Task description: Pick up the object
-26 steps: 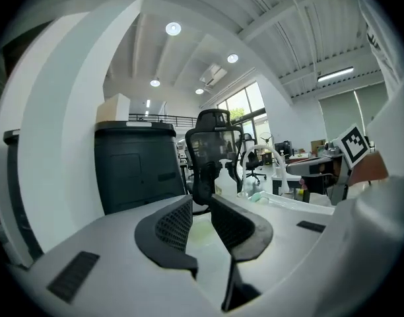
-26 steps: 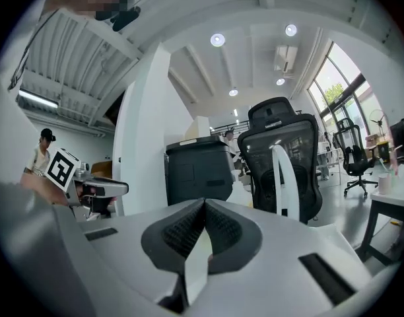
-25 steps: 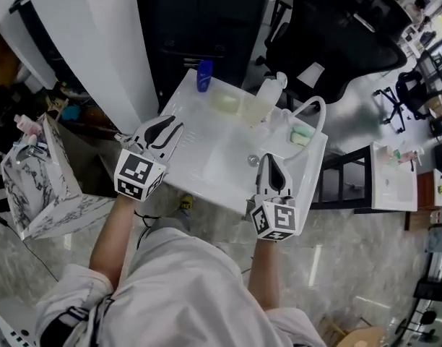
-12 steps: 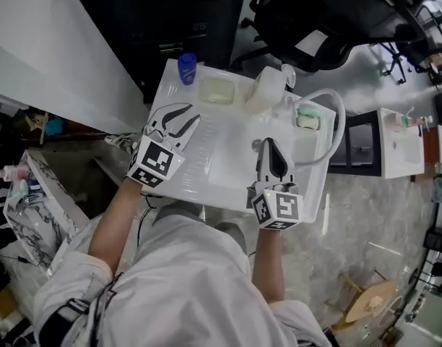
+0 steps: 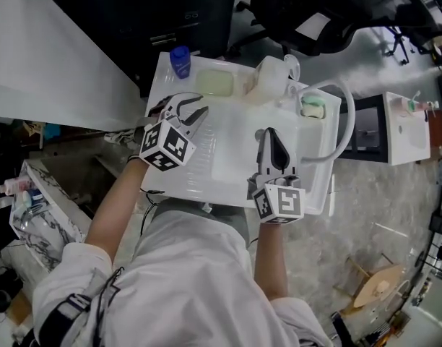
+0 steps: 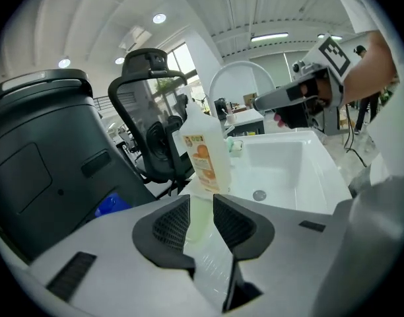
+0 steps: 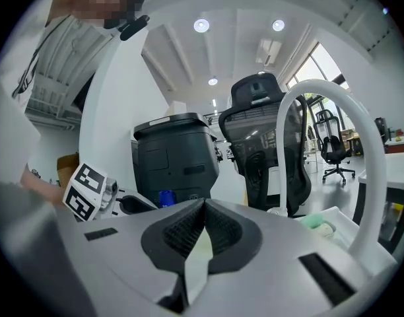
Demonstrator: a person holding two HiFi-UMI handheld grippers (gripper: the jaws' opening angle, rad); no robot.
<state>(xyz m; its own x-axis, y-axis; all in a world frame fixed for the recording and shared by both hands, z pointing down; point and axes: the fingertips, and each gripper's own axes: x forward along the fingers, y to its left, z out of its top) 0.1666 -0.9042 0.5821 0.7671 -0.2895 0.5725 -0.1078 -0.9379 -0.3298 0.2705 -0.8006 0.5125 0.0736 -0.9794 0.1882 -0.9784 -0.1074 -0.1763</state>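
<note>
A person in a pale top [image 5: 185, 280] leans over a white sink [image 5: 206, 190], a gripper in each hand. The left gripper [image 5: 193, 107] hovers over the ribbed drainboard [image 5: 199, 147]. Its jaws stand apart, having just been opening, and nothing is clamped between them. The right gripper [image 5: 268, 132] sits above the basin [image 5: 235, 154] with its jaws together and empty. Just beyond the left gripper's tips, a pale green soap bar [image 5: 215, 83] lies on the sink's back rim, untouched. It sits between a blue-capped bottle [image 5: 180, 60] and a translucent bottle with an orange label [image 5: 268, 80]. A green sponge [image 5: 313, 107] rests in the far right corner under the arched white faucet [image 5: 344, 121]. A black office chair [image 5: 315, 13] stands behind.
</note>
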